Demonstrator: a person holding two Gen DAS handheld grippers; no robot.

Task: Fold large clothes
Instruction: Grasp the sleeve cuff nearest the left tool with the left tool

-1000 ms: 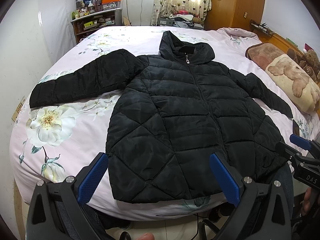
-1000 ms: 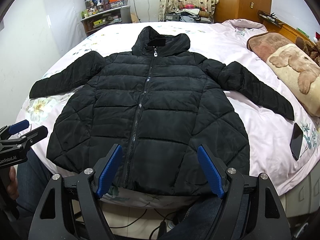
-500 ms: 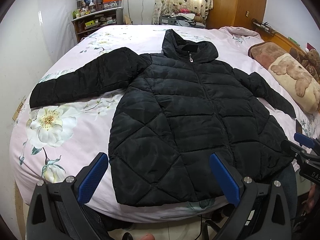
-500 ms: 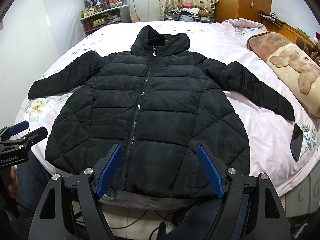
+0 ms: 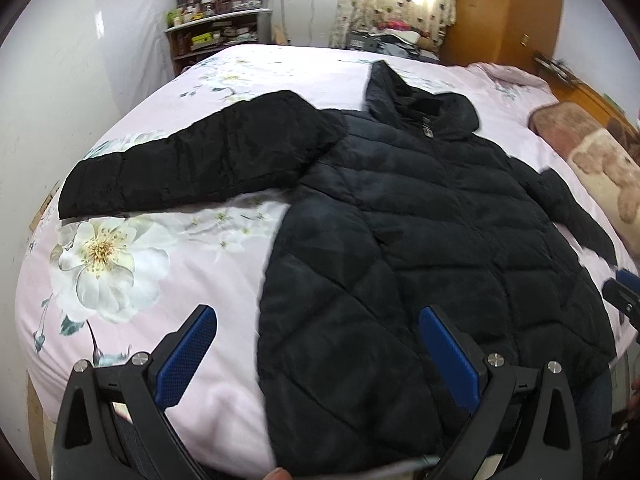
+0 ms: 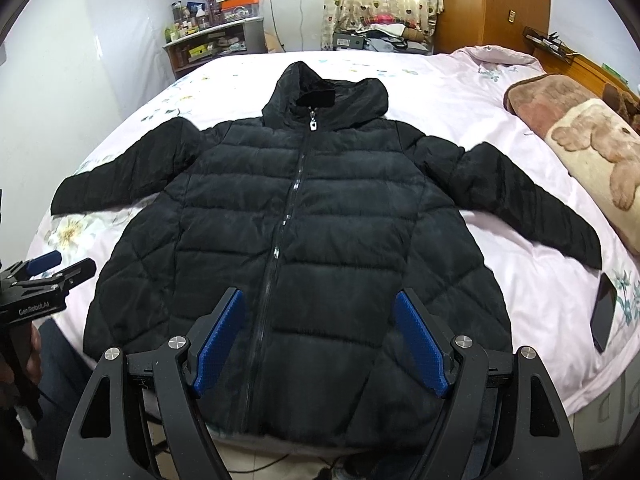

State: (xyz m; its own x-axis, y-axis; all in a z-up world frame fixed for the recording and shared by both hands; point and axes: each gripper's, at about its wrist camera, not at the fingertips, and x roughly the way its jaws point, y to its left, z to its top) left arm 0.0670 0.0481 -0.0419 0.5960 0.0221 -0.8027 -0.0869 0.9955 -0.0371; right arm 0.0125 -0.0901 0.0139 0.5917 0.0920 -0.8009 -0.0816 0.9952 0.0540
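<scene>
A black quilted hooded jacket [image 6: 304, 232] lies flat and zipped on the pink floral bed [image 6: 460, 92], both sleeves spread out, hem toward me. My right gripper [image 6: 320, 340] hangs open over the hem near the zipper, nothing between its blue pads. In the left wrist view the jacket [image 5: 420, 240] fills the right half, its left sleeve [image 5: 192, 160] stretched leftward. My left gripper [image 5: 316, 356] is open above the hem's left corner, empty. The left gripper [image 6: 44, 272] also shows at the right wrist view's left edge, and the right gripper's tip [image 5: 624, 292] at the left wrist view's right edge.
A dark phone [image 6: 603, 312] lies on the bed right of the jacket. A brown bear-print pillow [image 6: 588, 148] sits at the right. A cluttered shelf [image 6: 212, 44] and wooden wardrobe [image 6: 480, 4] stand behind the bed. White wall at left.
Both grippers have moved forward, closer over the jacket's hem; the left wrist view has shifted left and is blurred by motion. The jacket has not moved.
</scene>
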